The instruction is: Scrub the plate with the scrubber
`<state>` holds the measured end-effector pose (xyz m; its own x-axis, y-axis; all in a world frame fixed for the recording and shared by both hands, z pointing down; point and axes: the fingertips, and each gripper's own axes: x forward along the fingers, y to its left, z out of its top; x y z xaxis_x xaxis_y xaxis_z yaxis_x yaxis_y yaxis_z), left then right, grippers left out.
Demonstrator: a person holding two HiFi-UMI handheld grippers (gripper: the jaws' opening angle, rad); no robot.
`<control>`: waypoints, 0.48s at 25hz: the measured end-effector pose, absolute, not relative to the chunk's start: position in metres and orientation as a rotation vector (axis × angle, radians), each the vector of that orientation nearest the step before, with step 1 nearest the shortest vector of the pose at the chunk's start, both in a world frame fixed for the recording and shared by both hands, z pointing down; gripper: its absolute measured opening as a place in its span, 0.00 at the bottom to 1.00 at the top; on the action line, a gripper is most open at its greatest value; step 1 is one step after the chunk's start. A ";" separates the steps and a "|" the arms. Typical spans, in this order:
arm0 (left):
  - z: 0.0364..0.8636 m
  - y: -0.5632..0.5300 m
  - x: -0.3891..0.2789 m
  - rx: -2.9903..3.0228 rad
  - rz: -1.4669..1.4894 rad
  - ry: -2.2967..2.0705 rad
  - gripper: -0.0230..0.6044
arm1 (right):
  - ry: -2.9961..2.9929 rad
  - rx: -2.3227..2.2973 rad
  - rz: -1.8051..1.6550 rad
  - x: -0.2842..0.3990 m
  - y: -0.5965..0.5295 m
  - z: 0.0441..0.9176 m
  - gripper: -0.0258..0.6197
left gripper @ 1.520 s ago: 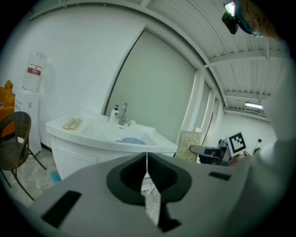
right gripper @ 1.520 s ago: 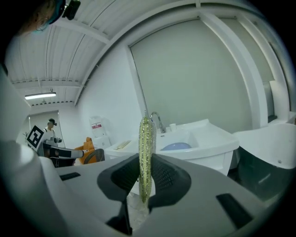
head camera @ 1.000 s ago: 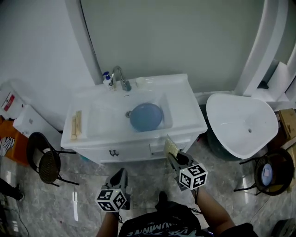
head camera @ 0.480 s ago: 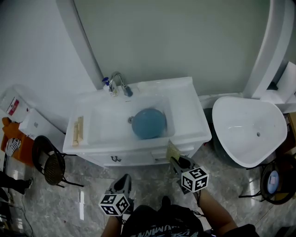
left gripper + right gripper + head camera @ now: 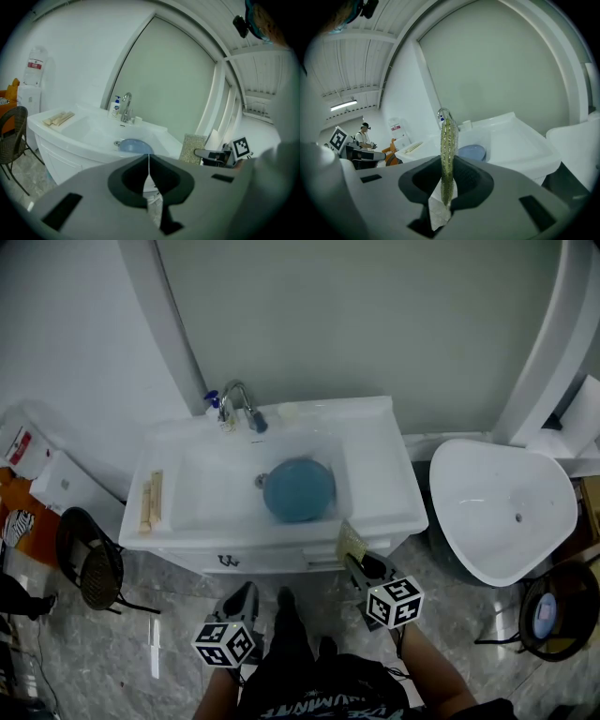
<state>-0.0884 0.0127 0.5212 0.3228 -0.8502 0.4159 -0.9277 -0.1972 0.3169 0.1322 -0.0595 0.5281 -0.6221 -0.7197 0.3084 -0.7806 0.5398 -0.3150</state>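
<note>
A white counter (image 5: 380, 474) with a sunken basin (image 5: 202, 488) stands against a pale grey-green wall (image 5: 356, 324), on a grey marbled floor (image 5: 131, 652). A chrome faucet (image 5: 240, 405) rises at the counter's back edge, with a small soap bottle (image 5: 215, 402) just to its left. Two pale wooden pieces (image 5: 150, 500) lie side by side along the counter's left edge. A dark round chair (image 5: 89, 570) stands off the counter's left front corner, and a white tub (image 5: 502, 507) sits beyond its right edge.

The blue plate (image 5: 299, 489) lies in the basin, right of the drain and nearer the basin's right wall.

The right gripper (image 5: 357, 565) is clamped on the scrubber (image 5: 350, 541), a flat yellow-green pad. In the head view the pad sticks out past the jaws at the counter's front right corner, and its long axis runs along the jaws, away from the person and toward the basin. Whether it touches the counter edge cannot be told. In the right gripper view it shows edge-on as a thin upright strip, its lower end pinched between the pads and its free end pointing up.

The left gripper (image 5: 245, 592) hangs over the floor in front of the counter's front edge, with its jaws pressed together and nothing between them.
</note>
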 end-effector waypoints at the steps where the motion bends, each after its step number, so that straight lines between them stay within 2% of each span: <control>1: 0.521 0.006 -0.089 2.090 0.198 -1.557 0.07 | -2.624 1.302 0.647 0.134 -0.063 0.529 0.15; 12: 0.519 -0.093 -0.110 2.135 0.152 -1.494 0.07 | -2.546 1.410 0.629 0.128 -0.132 0.526 0.15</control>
<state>-0.1100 -0.0928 0.5186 0.3838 -0.8423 0.3785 -0.9012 -0.2524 0.3522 0.1276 -0.1325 0.5258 -0.5411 -0.7701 0.3378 -0.8389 0.4659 -0.2815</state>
